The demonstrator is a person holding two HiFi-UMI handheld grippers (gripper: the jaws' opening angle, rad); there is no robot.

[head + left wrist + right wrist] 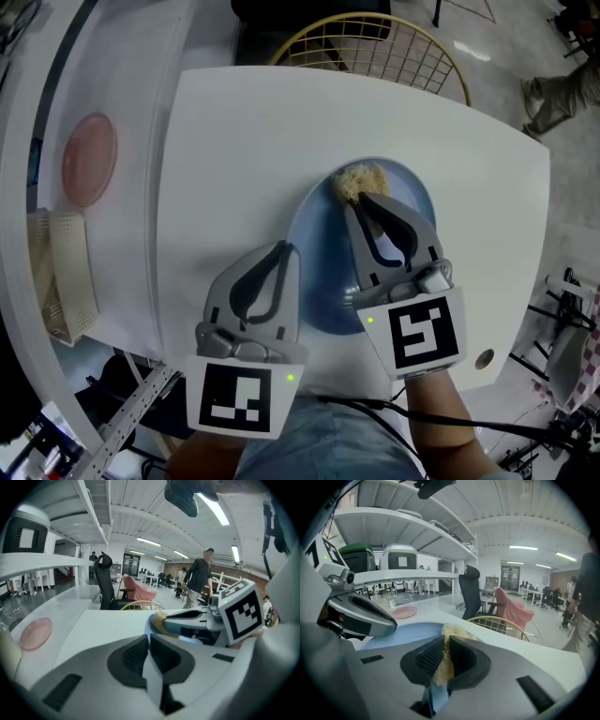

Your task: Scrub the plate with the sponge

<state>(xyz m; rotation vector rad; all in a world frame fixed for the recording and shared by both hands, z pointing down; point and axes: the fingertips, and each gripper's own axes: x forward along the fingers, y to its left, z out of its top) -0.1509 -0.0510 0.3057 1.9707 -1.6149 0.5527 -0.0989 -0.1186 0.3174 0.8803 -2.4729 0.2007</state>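
left claw was clamped shut on the near-left rim of the plate, a thin strip of rim showing between its pads; plate lay flat on the white table, roughly mid-table; right claw was closed on the sponge, squashing it, with a good part of it sticking out past the tips; sponge sat at the far edge of the plate, touching it as far as the head view showed

my read: scrubbing under way, stroke at the far end of the plate

risks from here:
- sponge was right at the rim; pushing further away would likely run it off the plate onto the table
- left grip covered only a narrow bit of rim; hard downward or sideways scrub force could pivot the plate or pull it out of the pads
- right claw's tips were low over the plate; if the sponge worked back between the pads, hard plastic would scrape the plate
- both claws were near each other; a stroke pulled back toward the near-left could knock them together

pink dish on the side counter was well apart, no concern
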